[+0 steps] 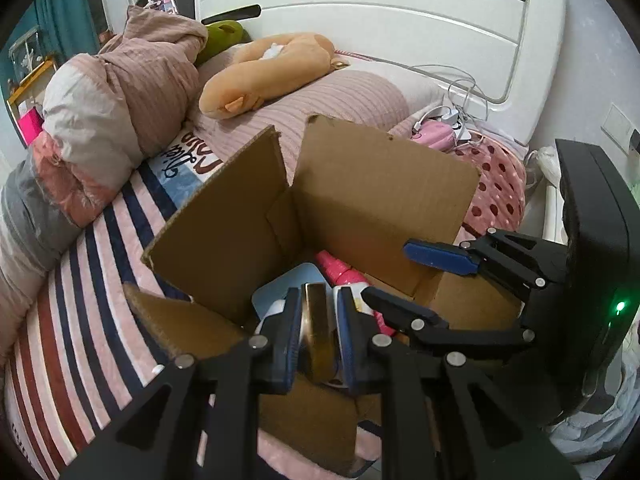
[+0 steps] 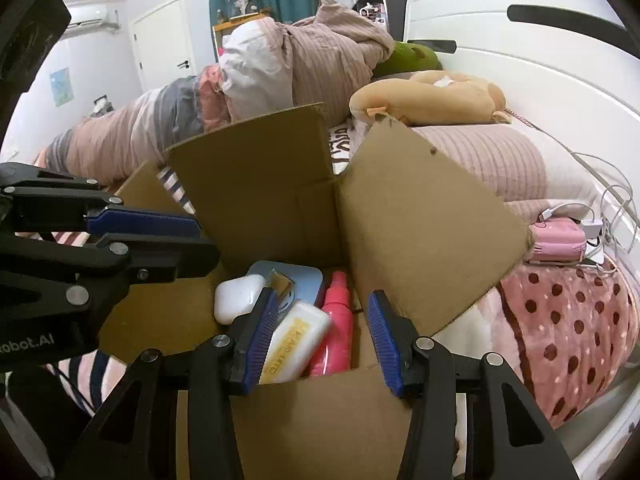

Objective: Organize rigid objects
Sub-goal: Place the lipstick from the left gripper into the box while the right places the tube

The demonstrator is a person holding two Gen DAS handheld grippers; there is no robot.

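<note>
Left wrist view, left to right. We record a striped bed sheet (image 1: 80, 300) and a heaped pink duvet (image 1: 120, 100) at the left, then an open cardboard box (image 1: 224, 232) on the bed with its flaps standing up. Our left gripper (image 1: 319, 332) reaches forward over the box's near edge, its blue-padded fingers (image 1: 289, 344) drawn close on a gold-rimmed round object (image 1: 318, 336) held edge-on between them. Behind it in the box lie a light blue item (image 1: 276, 284) and a pink bottle (image 1: 340, 272). At the right, our right gripper (image 1: 404, 280) comes in sideways above the box, fingers parted, touching nothing we can see.

Right wrist view, left to right. The left gripper (image 2: 200, 236) enters from the left edge over the box (image 2: 256, 184); from here we cannot tell what it holds. Inside the box we list a white case (image 2: 236, 296), the light blue item (image 2: 304, 276), a cream bottle (image 2: 300, 336) with yellow print, and the pink bottle (image 2: 336, 328), lying side by side. The right gripper (image 2: 324, 340) hangs above the near wall, fingers (image 2: 260, 340) spread wide with the bottles beneath the gap, gripping neither. A spotted pink blanket (image 2: 568, 320) lies at the right.
</note>
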